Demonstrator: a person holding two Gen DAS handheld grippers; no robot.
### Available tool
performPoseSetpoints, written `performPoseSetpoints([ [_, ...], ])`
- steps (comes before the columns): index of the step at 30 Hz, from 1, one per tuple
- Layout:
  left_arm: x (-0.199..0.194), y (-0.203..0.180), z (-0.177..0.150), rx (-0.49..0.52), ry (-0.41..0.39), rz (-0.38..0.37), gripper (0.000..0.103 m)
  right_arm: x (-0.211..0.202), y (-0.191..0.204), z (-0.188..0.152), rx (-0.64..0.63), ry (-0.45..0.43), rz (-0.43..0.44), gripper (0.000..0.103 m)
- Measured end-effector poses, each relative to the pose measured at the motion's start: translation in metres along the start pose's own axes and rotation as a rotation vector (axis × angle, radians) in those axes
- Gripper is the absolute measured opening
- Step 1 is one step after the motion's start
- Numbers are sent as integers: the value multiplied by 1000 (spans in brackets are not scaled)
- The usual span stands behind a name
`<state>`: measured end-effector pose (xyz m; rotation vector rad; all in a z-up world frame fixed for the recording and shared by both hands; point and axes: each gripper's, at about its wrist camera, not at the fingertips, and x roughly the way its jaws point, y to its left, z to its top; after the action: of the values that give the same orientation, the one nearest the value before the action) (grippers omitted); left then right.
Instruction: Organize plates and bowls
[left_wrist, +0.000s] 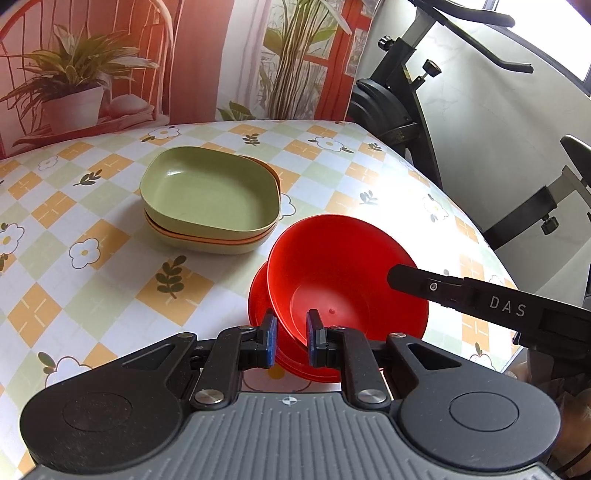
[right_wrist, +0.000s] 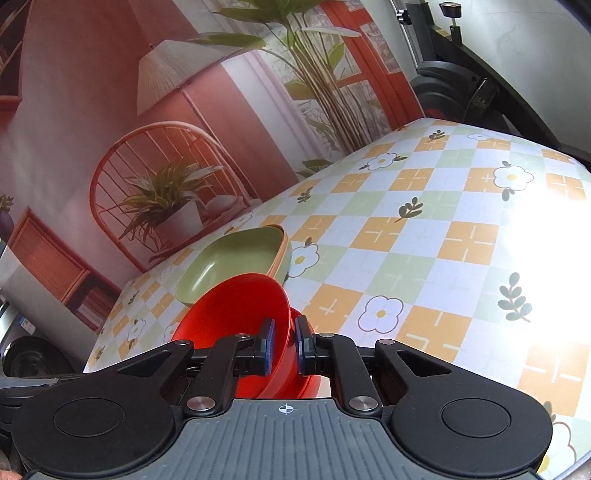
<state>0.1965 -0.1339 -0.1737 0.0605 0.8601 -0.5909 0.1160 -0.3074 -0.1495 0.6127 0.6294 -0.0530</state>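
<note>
A red bowl hangs tilted over a second red bowl that sits on the checked tablecloth. In the left wrist view my left gripper is open, its blue pads straddling the tilted bowl's near rim with a gap on both sides. My right gripper is shut on the red bowl at its rim; one of its black fingers shows at the bowl's right edge. Behind stands a stack of green dishes with an orange one in between.
The table carries a flowered orange and green checked cloth and ends close to the right of the bowls. A black exercise machine stands past that edge. A printed backdrop of plants rises behind the table.
</note>
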Motion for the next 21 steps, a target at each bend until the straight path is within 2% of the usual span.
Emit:
performPoseSetpoints([
  [16, 7, 2, -5, 14, -4, 4, 17, 14, 6, -5, -43, 27, -37, 13],
  [21, 7, 1, -6, 18, -9, -4, 17, 15, 6, -6, -46, 25, -44, 18],
])
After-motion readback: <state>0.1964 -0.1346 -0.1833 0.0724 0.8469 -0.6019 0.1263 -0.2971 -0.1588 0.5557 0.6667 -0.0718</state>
